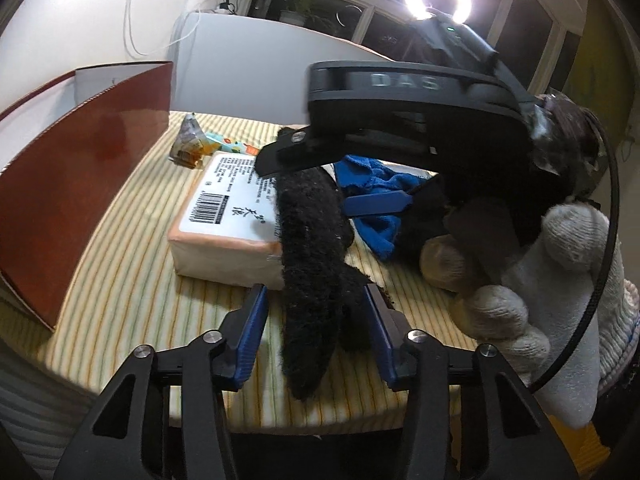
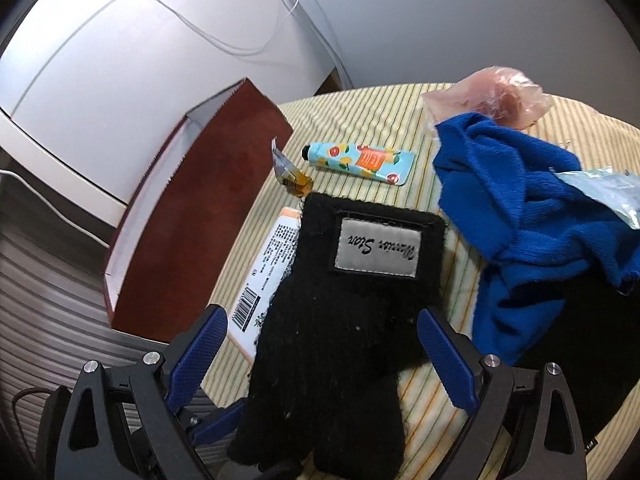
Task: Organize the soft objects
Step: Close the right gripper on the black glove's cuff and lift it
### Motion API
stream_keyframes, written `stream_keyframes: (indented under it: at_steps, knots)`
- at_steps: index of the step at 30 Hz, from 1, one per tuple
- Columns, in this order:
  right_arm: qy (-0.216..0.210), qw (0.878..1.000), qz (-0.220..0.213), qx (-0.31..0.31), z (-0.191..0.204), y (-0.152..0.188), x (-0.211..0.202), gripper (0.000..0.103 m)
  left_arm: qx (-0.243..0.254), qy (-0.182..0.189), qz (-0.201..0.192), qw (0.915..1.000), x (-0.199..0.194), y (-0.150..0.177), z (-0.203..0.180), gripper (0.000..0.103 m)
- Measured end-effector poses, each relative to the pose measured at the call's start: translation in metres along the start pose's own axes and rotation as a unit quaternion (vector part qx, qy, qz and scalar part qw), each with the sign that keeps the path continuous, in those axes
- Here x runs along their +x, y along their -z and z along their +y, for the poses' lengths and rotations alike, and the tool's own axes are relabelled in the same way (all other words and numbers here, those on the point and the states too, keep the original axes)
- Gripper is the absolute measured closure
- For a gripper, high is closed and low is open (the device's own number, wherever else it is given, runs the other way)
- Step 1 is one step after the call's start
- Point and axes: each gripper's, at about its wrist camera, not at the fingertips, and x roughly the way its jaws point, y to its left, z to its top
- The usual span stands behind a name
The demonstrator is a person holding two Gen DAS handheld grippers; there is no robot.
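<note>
The left gripper [image 1: 316, 334] stood partly spread, its blue pads [image 1: 251, 340] on either side of a black glove [image 1: 316, 272] with a gap on each side, so neither pad pressed the knit. The glove hung lengthwise between them, one end draped over the edge of a tissue pack [image 1: 224, 216] and the other reaching down past the pads toward the near edge of the striped table [image 1: 120, 280].

The right gripper [image 1: 320, 176] came in from the right in the left wrist view, held by a hand in a pale knit work glove [image 1: 532, 280]. One black finger lay over the top end of the black glove and one blue pad [image 1: 376, 203] sat on its far side, against a blue cloth [image 1: 372, 216]. In the right wrist view the same gripper [image 2: 328, 356] had its pads wide apart, the glove [image 2: 344, 304] lying between them with its grey label up; whether either pad touched the knit could not be told.

The blue cloth [image 2: 520, 220] lay crumpled just right of the glove, with a pinkish plastic bag [image 2: 492, 100] behind it and a clear wrapper [image 2: 600, 192] on its right. A cream tube [image 2: 360, 160] and a small sachet [image 2: 292, 176] lay beyond the glove. A red-brown box [image 2: 192, 220] stood open at the table's left.
</note>
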Motion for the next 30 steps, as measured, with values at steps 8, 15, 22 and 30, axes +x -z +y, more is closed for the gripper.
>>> stream_keyframes:
  at_steps: [8, 15, 22, 30]
  knots:
    - [-0.011, 1.000, 0.021, 0.021, -0.013, 0.001, 0.006, 0.055, 0.009, 0.011, 0.006, 0.9999, 0.009, -0.005, -0.007, 0.078]
    - [-0.024, 0.999, 0.015, 0.033, -0.019, 0.009, -0.005, 0.079, 0.019, 0.026, 0.005, 0.9995, 0.009, -0.006, -0.015, 0.091]
    - [-0.031, 0.998, -0.007, 0.052, -0.033, 0.020, -0.028, 0.087, 0.027, 0.041, -0.003, 0.9988, 0.009, -0.007, -0.022, 0.094]
    - [-0.036, 0.997, -0.033, 0.061, -0.036, 0.028, -0.056, 0.088, 0.033, 0.058, -0.018, 0.9976, 0.004, -0.013, -0.024, 0.095]
